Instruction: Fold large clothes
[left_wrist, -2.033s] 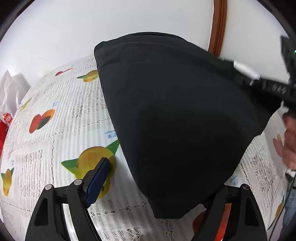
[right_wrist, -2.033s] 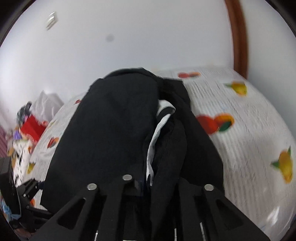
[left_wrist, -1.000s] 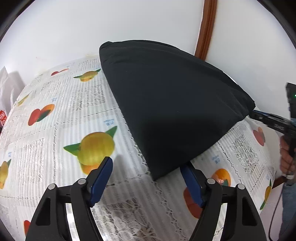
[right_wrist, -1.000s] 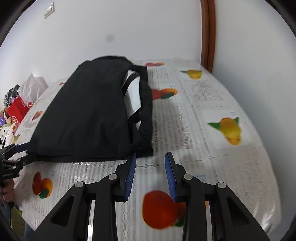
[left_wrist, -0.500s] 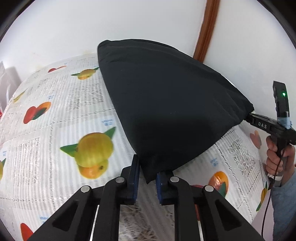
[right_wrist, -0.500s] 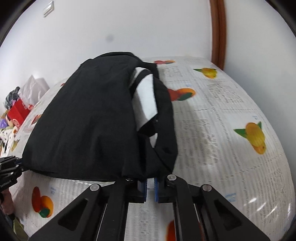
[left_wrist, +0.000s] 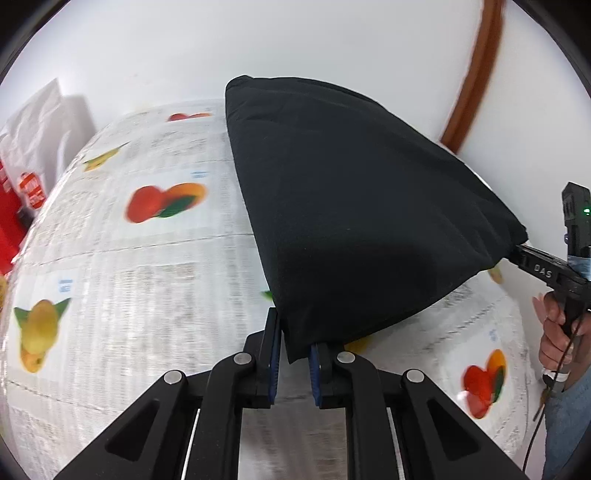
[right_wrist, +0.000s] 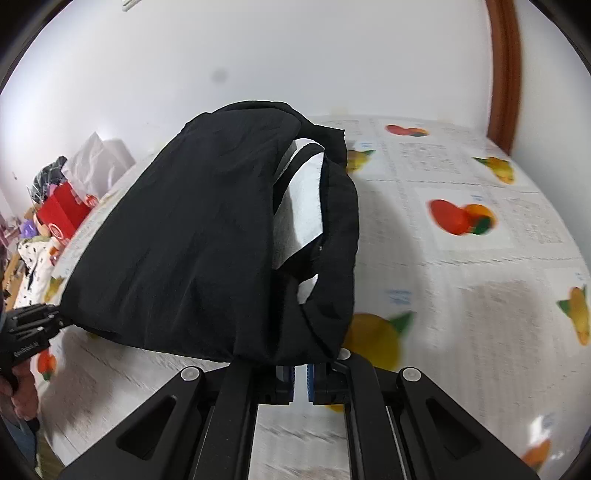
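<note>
A large black garment (left_wrist: 354, 206) with a white inner panel (right_wrist: 303, 210) is folded and lifted off the table at its near edge. My left gripper (left_wrist: 293, 354) is shut on one near corner of it. My right gripper (right_wrist: 300, 373) is shut on the other near corner; it also shows at the right of the left wrist view (left_wrist: 517, 254). The left gripper also shows at the left of the right wrist view (right_wrist: 64, 317). The garment's far end rests on the table.
The table is covered by a white fruit-print cloth (left_wrist: 147, 266). A red box (right_wrist: 62, 214) and white bags (left_wrist: 40, 125) sit at the table's left end. A brown door frame (right_wrist: 504, 74) stands against the white wall behind.
Both grippers have closed on the garment's near corners and lifted them off the table; a second ago both were open beside the flat garment.
</note>
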